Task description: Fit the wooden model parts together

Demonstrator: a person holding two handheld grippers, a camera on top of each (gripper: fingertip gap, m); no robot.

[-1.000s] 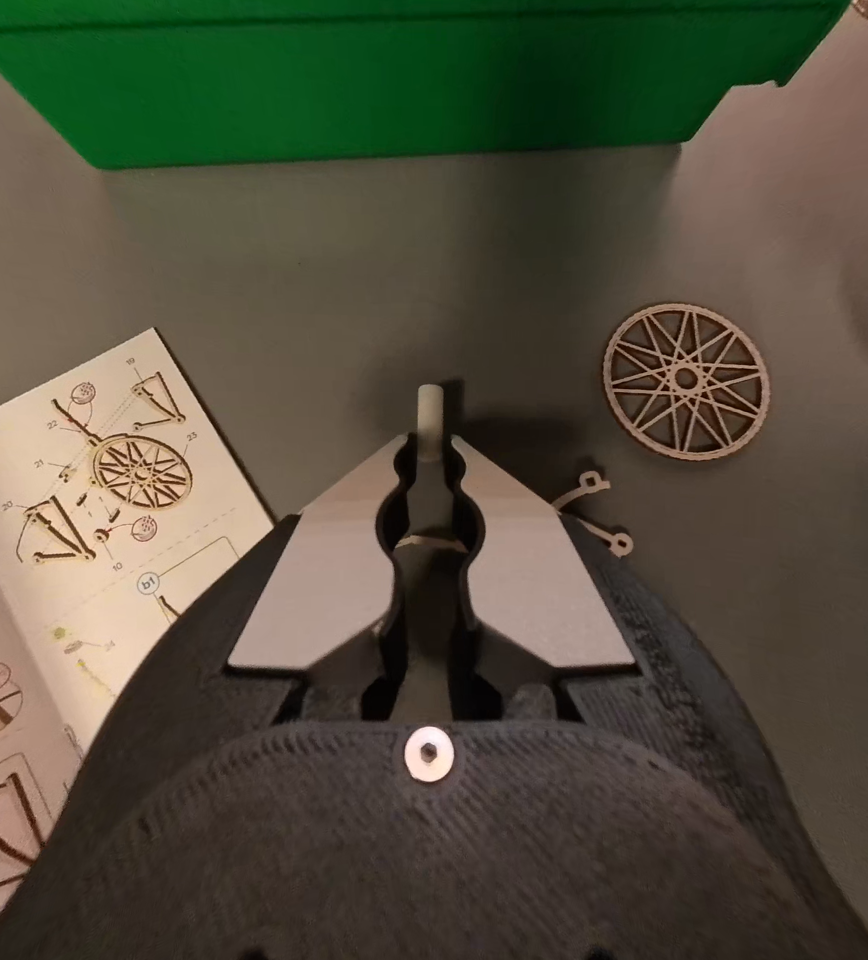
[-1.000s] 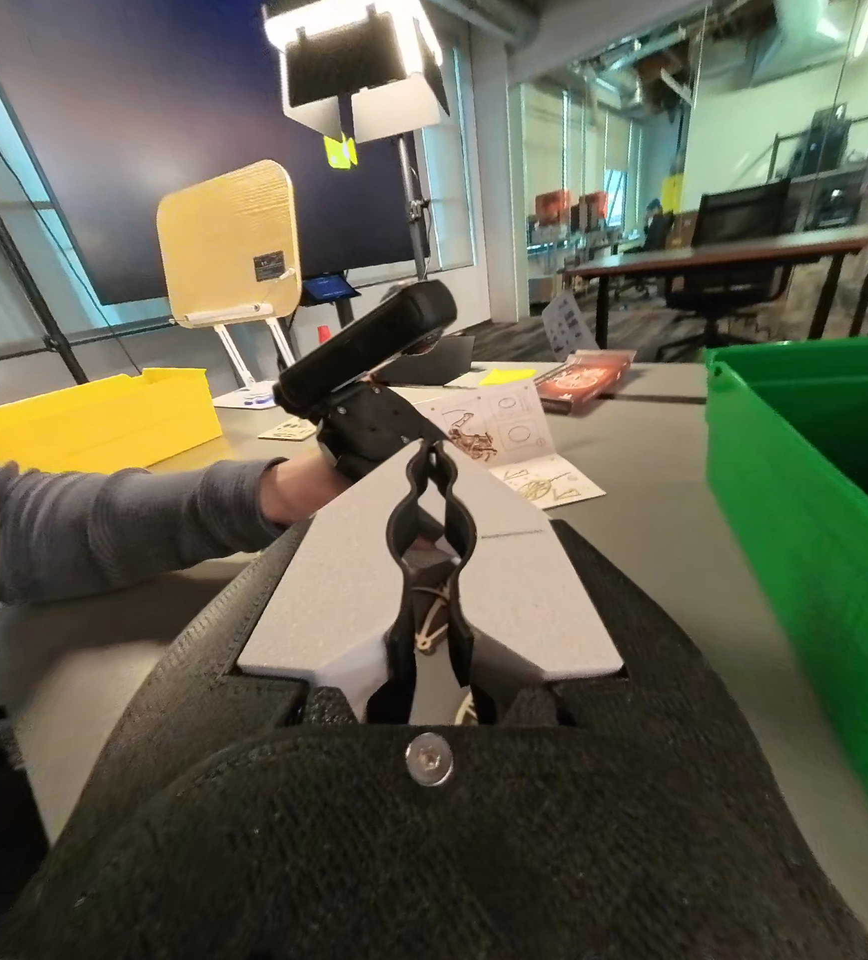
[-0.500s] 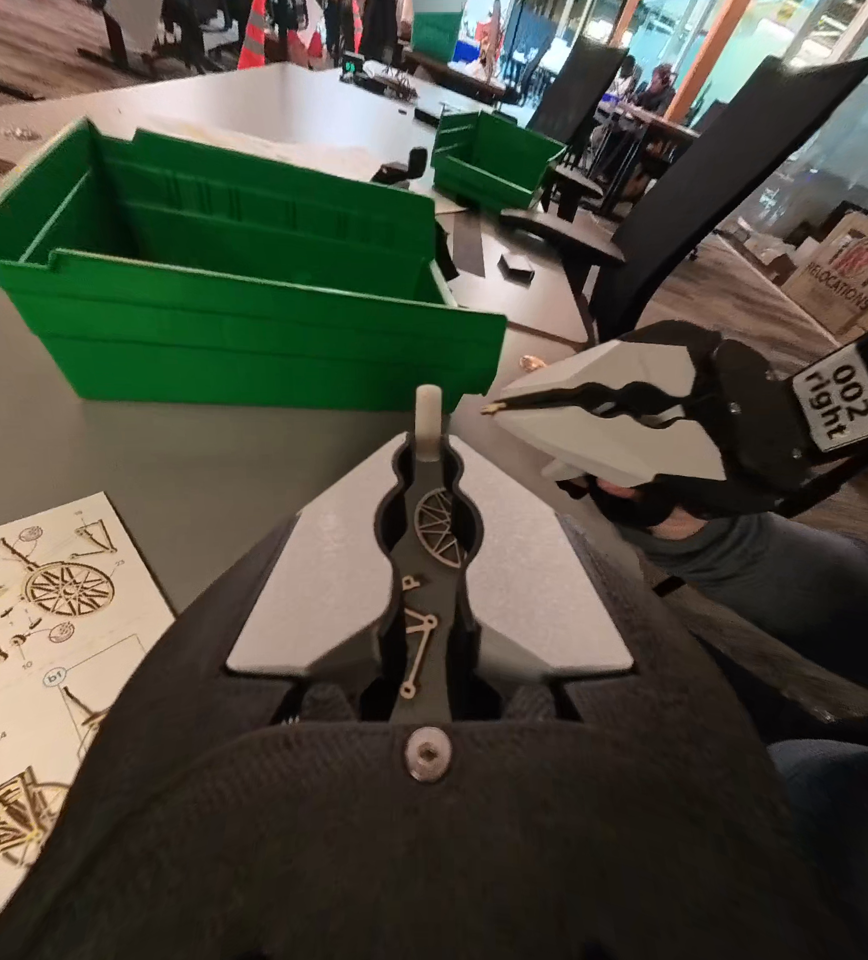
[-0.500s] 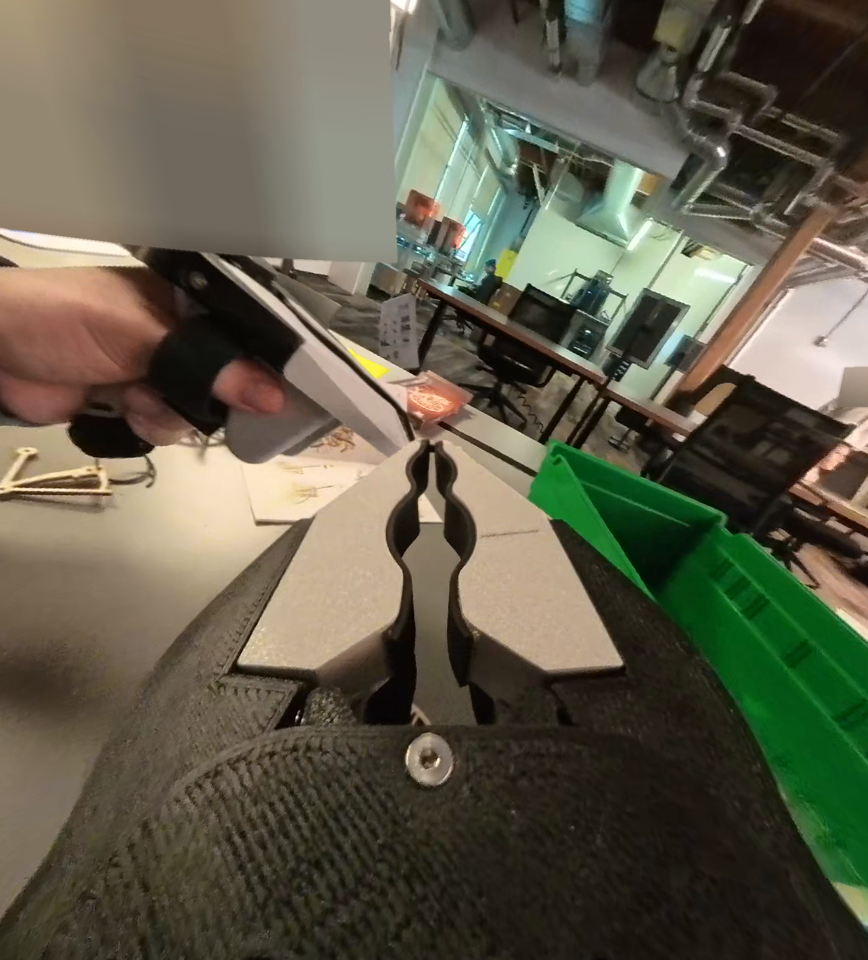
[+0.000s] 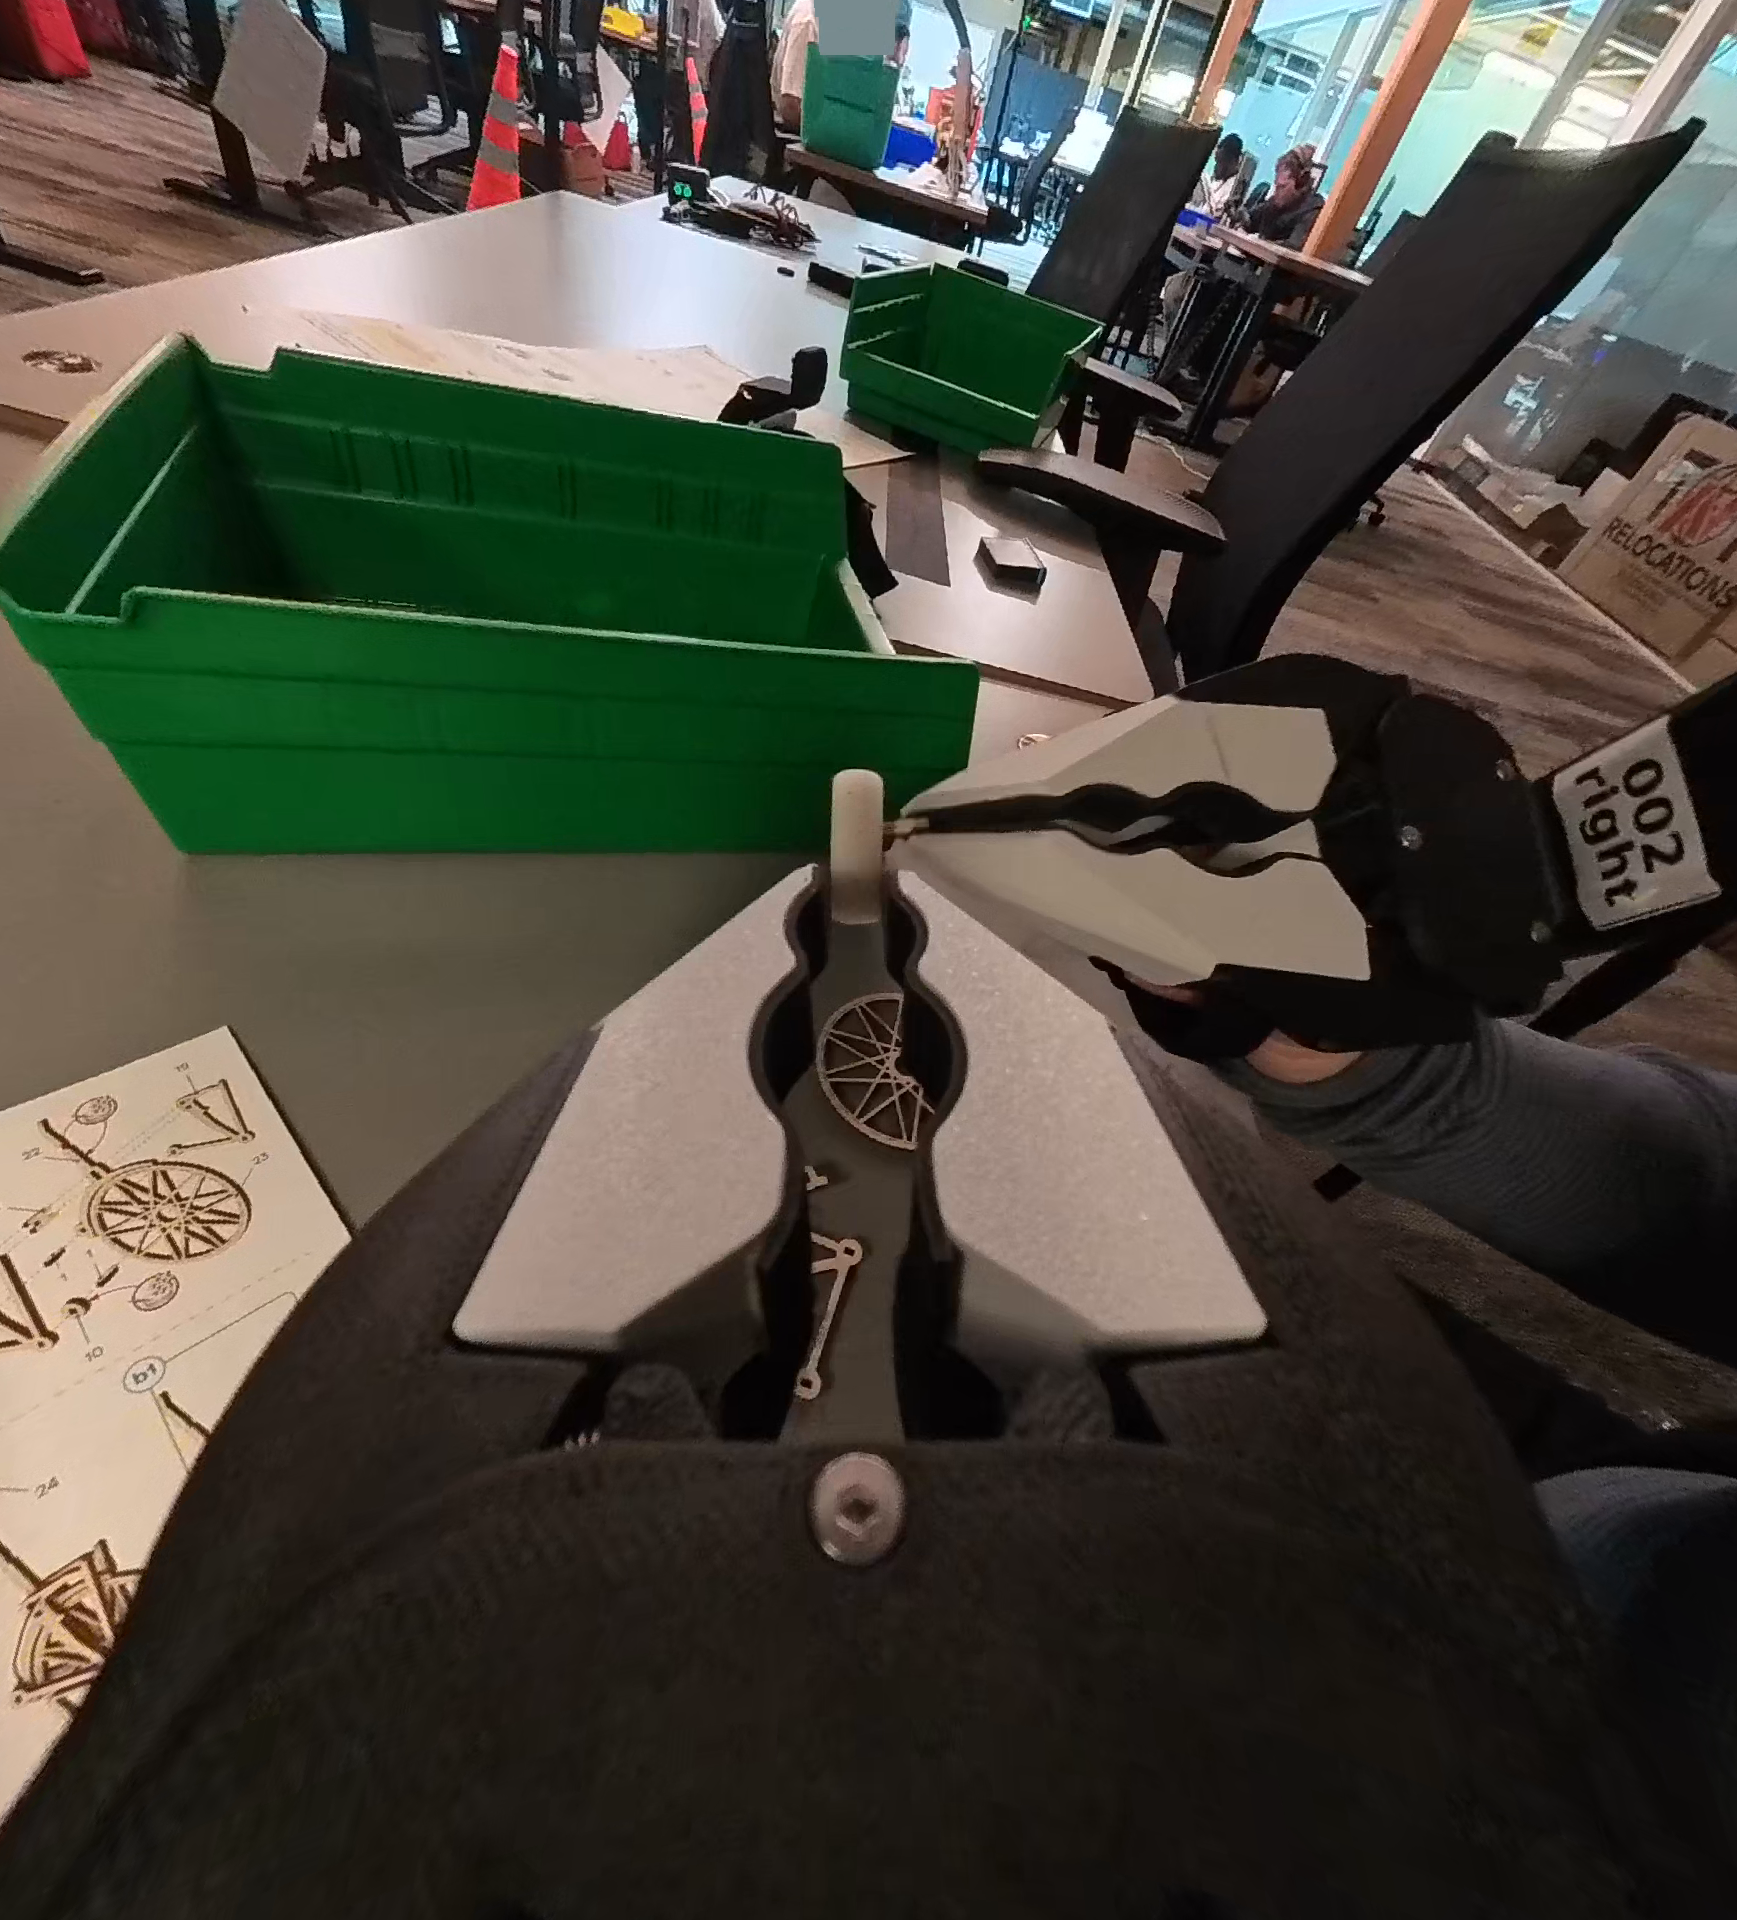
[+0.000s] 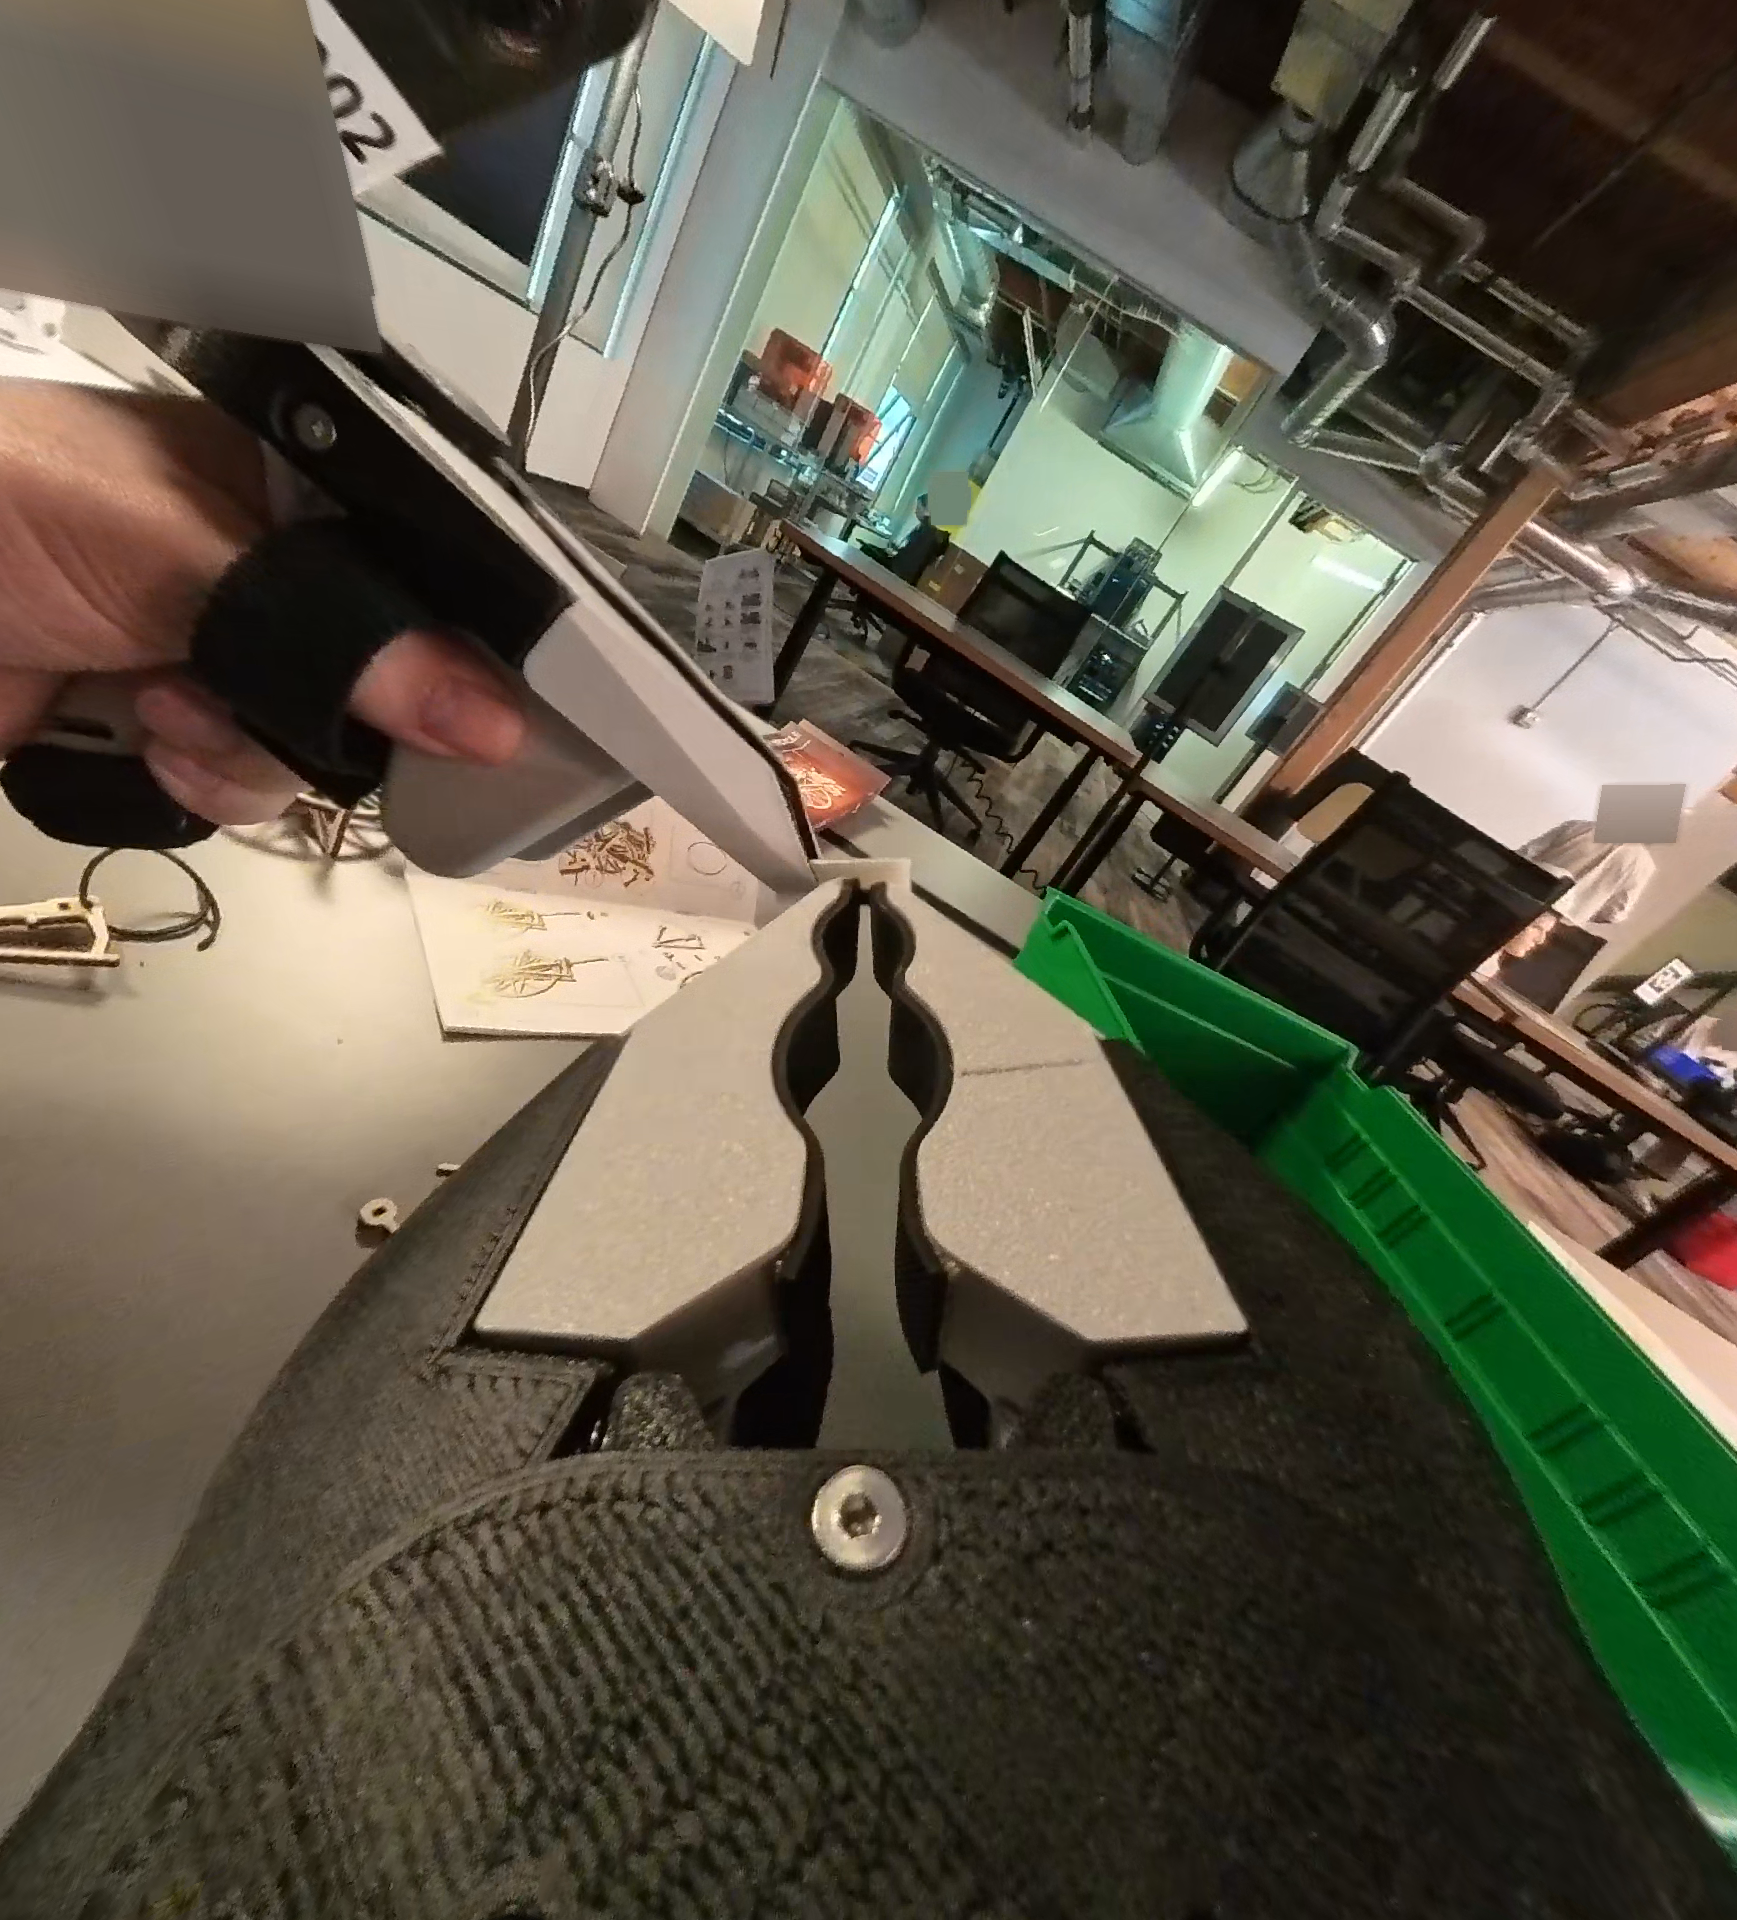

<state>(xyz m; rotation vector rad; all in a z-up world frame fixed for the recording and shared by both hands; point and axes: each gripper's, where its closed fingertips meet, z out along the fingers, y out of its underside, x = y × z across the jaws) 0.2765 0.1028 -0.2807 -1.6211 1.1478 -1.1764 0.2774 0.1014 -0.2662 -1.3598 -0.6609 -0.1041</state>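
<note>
My left gripper (image 5: 856, 883) is shut on a short cream peg (image 5: 856, 831) that stands up out of its tips. My right gripper (image 5: 911, 828) comes in from the right, shut on a thin wooden pin (image 5: 893, 828) whose end touches the peg's side. In the right wrist view my right gripper (image 6: 859, 888) meets the left gripper (image 6: 786, 852) at the peg (image 6: 859, 864). A wooden spoked wheel (image 5: 874, 1070) and small wooden links (image 5: 828, 1309) lie on the table, seen through the left jaws' gap.
A green bin (image 5: 490, 665) stands just beyond the grippers; it also shows in the right wrist view (image 6: 1466, 1299). An instruction booklet (image 5: 64, 1299) lies at the left. A wooden frame part (image 6: 12, 925) and a small loose piece (image 6: 378, 1214) lie on the grey table. The grippers are tip to tip, or close to it. Both grippers' tips are roughly 15 centimeters from the wooden spoked wheel (image 5: 874, 1070).
My left gripper has tilted up from facing the table to level, still holding the peg. My right gripper has closed in until its pin touches the peg.
</note>
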